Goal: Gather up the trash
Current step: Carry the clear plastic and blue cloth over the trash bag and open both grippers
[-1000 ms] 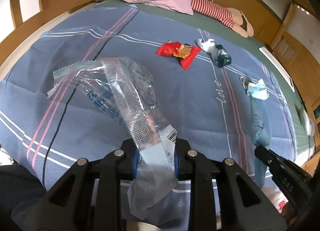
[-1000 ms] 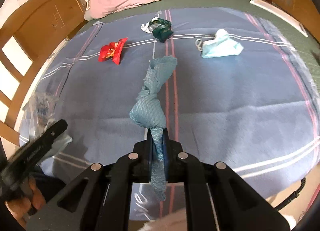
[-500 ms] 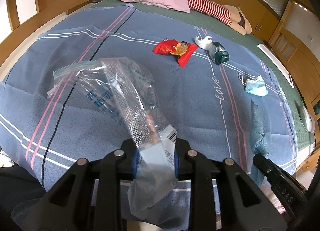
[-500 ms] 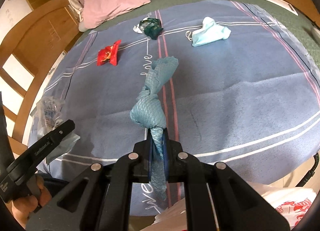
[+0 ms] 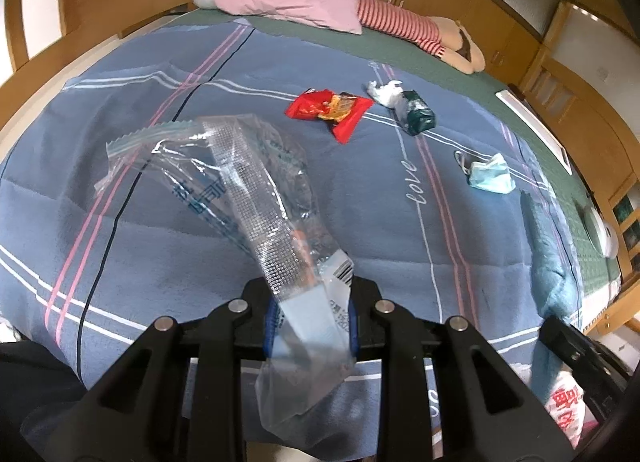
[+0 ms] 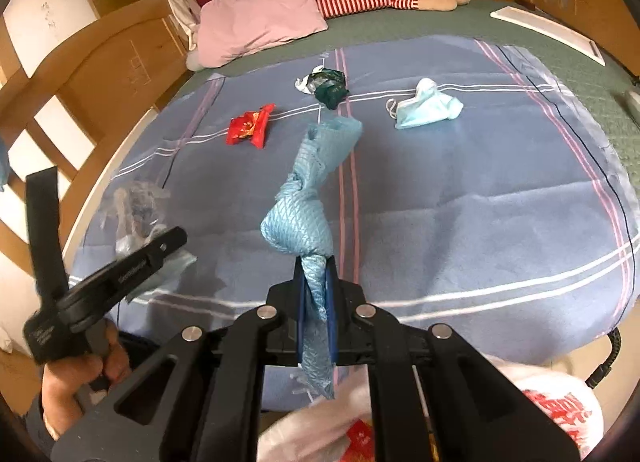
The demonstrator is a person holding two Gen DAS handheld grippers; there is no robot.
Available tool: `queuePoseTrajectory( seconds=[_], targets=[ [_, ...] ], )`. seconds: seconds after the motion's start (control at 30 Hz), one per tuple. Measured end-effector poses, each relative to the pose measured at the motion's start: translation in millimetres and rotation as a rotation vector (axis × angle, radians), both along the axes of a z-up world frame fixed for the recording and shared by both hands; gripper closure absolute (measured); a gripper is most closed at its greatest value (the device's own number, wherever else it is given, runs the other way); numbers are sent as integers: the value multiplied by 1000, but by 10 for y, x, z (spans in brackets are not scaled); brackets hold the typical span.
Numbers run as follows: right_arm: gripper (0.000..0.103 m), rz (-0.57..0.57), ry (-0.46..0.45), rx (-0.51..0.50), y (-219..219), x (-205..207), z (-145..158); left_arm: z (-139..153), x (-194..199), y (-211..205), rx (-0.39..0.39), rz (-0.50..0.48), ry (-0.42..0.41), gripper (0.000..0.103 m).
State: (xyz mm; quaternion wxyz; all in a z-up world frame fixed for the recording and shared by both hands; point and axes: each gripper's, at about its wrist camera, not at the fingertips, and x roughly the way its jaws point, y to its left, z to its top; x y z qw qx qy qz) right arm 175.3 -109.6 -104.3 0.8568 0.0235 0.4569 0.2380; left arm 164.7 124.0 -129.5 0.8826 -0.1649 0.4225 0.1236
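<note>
Since the earlier frame, more of the white plastic bag (image 6: 552, 414) shows at the lower right. Left tool (image 5: 310, 320) stays clenched on a clear zip bag (image 5: 240, 181), long axis running lower centre to upper left above the bed (image 5: 120, 242). Right tool (image 6: 316, 314) pinches a twisted blue cloth (image 6: 308, 197), pointing up the frame and slightly right toward the red wrapper (image 6: 248, 127), green packet (image 6: 330, 89) and blue mask (image 6: 428, 107).

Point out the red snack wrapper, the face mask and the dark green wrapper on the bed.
red snack wrapper (image 5: 328, 109), left wrist view, its printed middle.
face mask (image 6: 426, 109), right wrist view, its pleated front.
dark green wrapper (image 5: 416, 117), left wrist view, its crumpled body.
</note>
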Motion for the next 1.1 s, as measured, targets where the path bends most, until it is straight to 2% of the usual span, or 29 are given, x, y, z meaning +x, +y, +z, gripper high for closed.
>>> queuePoseTrajectory(
  seconds=[0.1, 0.23, 0.3, 0.43, 0.5, 0.53, 0.57, 0.63, 0.7, 0.77, 0.87, 0.97, 1.03, 1.1],
  targets=[
    [93, 80, -60, -56, -159, -210, 186, 11, 7, -71, 8, -42, -6, 77],
    [93, 157, -60, -131, -451, -460, 282, 15, 11, -141, 11, -86, -13, 77],
    [93, 181, -29, -181, -609, -583, 234, 23, 8, -162, 5, -107, -20, 77],
    [92, 202, 109, -235, -945, -814, -79, 36, 4, -238, -14, -162, -32, 77],
    [65, 222, 172, -218, -1036, -914, -222, 34, 7, -277, -26, -192, -32, 77],
    [34, 231, 175, -206, -1029, -956, -227, 34, 14, -298, -29, -207, -34, 77],
    [20, 243, 156, -177, -1035, -987, -193, 36, 15, -316, -31, -219, -36, 77],
    [20, 258, 98, -59, -1070, -999, -22, 42, 12, -366, -42, -257, -44, 77],
    [20, 210, 45, 11, -1127, -915, 143, 68, -1, -443, -67, -323, -67, 77],
    [20, 144, 2, 35, -1203, -843, 258, 147, -62, -611, -107, -451, -122, 77],
    [20, -60, -104, 143, -1520, -751, 486, 244, -211, -947, -139, -689, -185, 77],
    [17, -269, -184, 273, -1926, -720, 649, 273, -361, -1250, -214, -937, -193, 77],
    [16, -336, -198, 314, -2100, -692, 680, 305, -517, -1430, -247, -1103, -205, 77],
    [16, -362, -198, 293, -2146, -632, 694, 309, -691, -1627, -260, -1258, -204, 77]
  ],
)
